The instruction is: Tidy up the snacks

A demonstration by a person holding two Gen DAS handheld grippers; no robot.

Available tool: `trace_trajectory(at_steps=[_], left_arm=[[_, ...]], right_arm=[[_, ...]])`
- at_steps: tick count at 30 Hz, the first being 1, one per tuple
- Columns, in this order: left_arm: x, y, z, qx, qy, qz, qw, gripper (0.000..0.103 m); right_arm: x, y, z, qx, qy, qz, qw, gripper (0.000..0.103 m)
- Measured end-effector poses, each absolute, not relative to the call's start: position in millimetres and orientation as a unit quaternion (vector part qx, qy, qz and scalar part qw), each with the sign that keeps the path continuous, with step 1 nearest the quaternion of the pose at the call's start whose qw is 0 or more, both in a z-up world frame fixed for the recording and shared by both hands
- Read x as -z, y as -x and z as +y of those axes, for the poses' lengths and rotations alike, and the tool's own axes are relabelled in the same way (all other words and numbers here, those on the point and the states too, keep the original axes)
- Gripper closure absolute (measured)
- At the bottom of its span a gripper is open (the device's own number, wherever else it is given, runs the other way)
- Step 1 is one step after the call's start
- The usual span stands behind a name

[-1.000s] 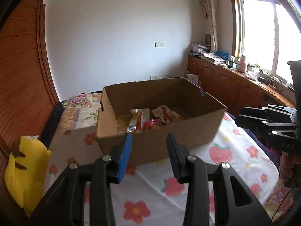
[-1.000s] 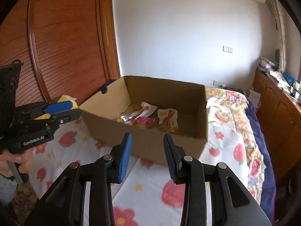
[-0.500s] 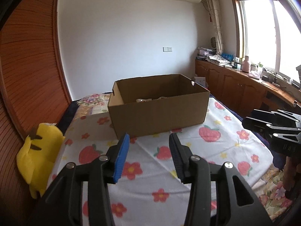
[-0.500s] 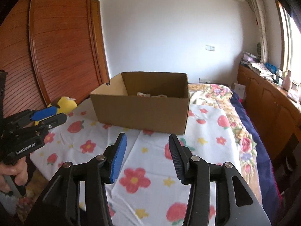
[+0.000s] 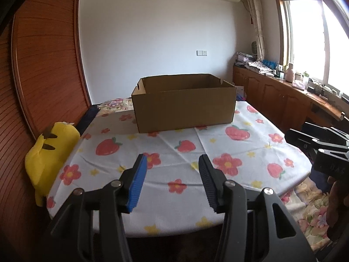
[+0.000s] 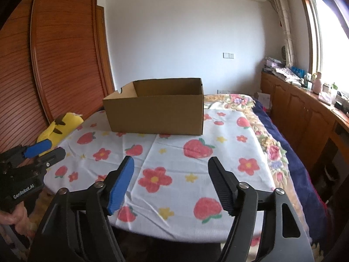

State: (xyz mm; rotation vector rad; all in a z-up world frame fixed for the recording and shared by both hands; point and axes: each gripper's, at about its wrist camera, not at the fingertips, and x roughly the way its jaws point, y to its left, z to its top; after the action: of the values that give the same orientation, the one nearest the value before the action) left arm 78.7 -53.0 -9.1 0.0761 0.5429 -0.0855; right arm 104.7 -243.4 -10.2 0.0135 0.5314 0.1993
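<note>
Left gripper (image 5: 171, 180): nearest the lens, jaws apart and empty; one blue ribbed pad, one black ribbed pad, hard black frame.
Right gripper (image 6: 171, 183): jaws spread wide, nothing between them; same blue and black ribbed pads.
Change: a second ago both grippers stood close over the box, looking down into it; both have since drawn back to the near edge of the table and sit lower.
Meaning: judged a retreat after the last placement; the sorting appears done or paused.
Tablecloth (image 5: 218, 148): thin white fabric, creased, printed with strawberries and flowers; no loose packet on it.
Plush toy (image 5: 51, 150): soft yellow, rounded, off the cloth's left edge.
Cardboard box (image 5: 185, 109): plain brown corrugated card, rectangular, open-topped, on the far half of the cloth.
Snacks: inside the box a second ago; from this low angle the near wall hides them, so probably there yet.
Cabinets (image 6: 305, 113): varnished wood, cluttered top, under the window.
</note>
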Motion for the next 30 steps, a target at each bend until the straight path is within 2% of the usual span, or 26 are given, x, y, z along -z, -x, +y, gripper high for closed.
trace_trajectory(at_steps=[8, 11, 12, 15, 16, 18, 30], left_arm=[[18.0, -73.6, -47.4, 0.024, -0.035, 0.267, 0.963, 0.051], [22.0, -73.7, -42.4, 0.017, -0.028, 0.268, 0.963, 0.042], [23.0, -73.5, -41.2, 0.014, -0.027, 0.267, 0.963, 0.035], [24.3, -72.4, -38.2, 0.006, -0.026, 0.263, 0.964, 0.031], [24.7, -72.1, -38.1, 0.005, -0.026, 0.263, 0.964, 0.025], [25.1, -70.6, -37.3, 0.003, -0.026, 0.26, 0.965, 0.018], [24.4, -66.0, -32.0, -0.002, -0.017, 0.253, 0.967, 0.016]], right_arm=[[17.1, -96.7, -245.4, -0.092, -0.012, 0.258, 0.962, 0.018], [18.5, -93.3, -247.0, -0.088, -0.016, 0.254, 0.963, 0.015], [18.8, -92.4, -247.4, -0.088, -0.017, 0.253, 0.963, 0.014], [20.0, -90.3, -248.1, -0.084, -0.015, 0.252, 0.964, 0.013], [20.5, -89.8, -247.6, -0.083, -0.014, 0.252, 0.964, 0.012], [20.7, -90.3, -247.4, -0.082, -0.014, 0.253, 0.964, 0.012], [24.1, -87.0, -243.1, -0.078, -0.008, 0.253, 0.964, 0.011]])
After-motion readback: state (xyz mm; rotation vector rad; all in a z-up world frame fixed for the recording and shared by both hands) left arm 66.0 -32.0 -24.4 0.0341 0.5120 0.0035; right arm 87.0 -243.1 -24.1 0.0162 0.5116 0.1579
